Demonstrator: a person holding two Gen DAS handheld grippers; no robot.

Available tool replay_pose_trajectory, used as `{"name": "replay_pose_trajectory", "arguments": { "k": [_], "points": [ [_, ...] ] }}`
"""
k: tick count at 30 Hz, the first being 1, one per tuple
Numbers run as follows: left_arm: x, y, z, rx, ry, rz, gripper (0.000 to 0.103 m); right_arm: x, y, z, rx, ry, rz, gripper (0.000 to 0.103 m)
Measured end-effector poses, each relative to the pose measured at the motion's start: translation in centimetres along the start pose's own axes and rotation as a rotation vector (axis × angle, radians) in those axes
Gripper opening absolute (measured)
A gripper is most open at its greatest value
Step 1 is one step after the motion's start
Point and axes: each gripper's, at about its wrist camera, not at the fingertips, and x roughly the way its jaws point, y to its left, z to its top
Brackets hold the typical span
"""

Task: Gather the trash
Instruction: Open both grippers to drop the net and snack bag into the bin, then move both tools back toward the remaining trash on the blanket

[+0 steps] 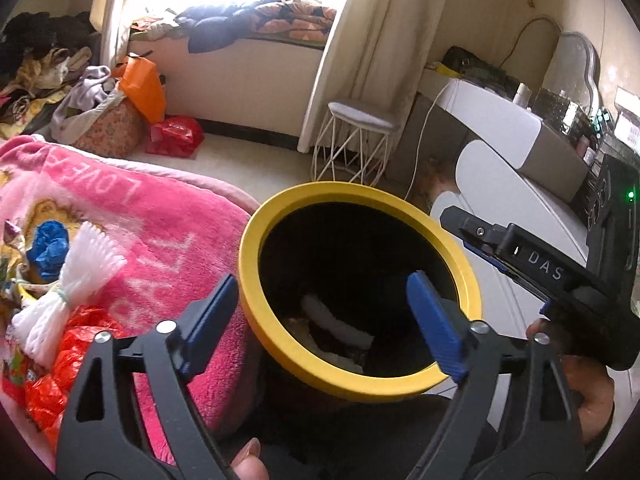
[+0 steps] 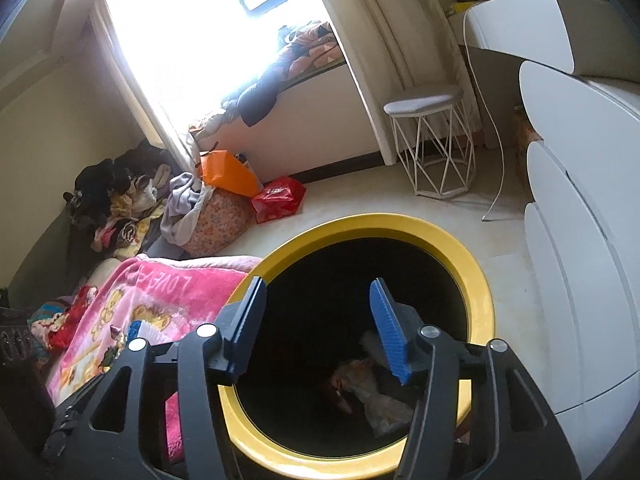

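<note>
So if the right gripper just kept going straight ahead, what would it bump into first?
Probably the crumpled trash at the bottom of the yellow-rimmed black bin; the open right gripper points into its mouth, though depth is unclear.

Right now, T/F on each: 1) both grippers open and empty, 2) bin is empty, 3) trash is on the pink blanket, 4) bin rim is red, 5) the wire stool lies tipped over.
1) Left gripper and right gripper are open and empty. True.
2) The bin is empty. False: wrappers and a white piece lie at its bottom.
3) Trash lies on the pink blanket. True: white foam net, blue wad, red plastic.
4) The bin rim is red. False: yellow.
5) The wire stool lies tipped over. False: upright.
</note>
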Motion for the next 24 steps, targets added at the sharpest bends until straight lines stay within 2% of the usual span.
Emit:
{"name": "replay_pose_trajectory", "arguments": {
  "k": [6,11,24],
  "points": [
    [-1.5,0.3,0.1,-0.005,-0.043,0.029,0.092,-0.2,0.4,0.1,-0.029,-0.011,-0.002,0.061],
    [-3.0,1.1,0.1,-0.021,-0.078,0.062,0.092,-0.6,1.0,0.2,-0.052,-0.021,0.002,0.067],
    [-6.2,4.2,0.1,-0.090,-0.142,0.130,0.092,-1.0,3.9,-0.3,-0.124,-0.019,0.043,0.070]
  ]
}}
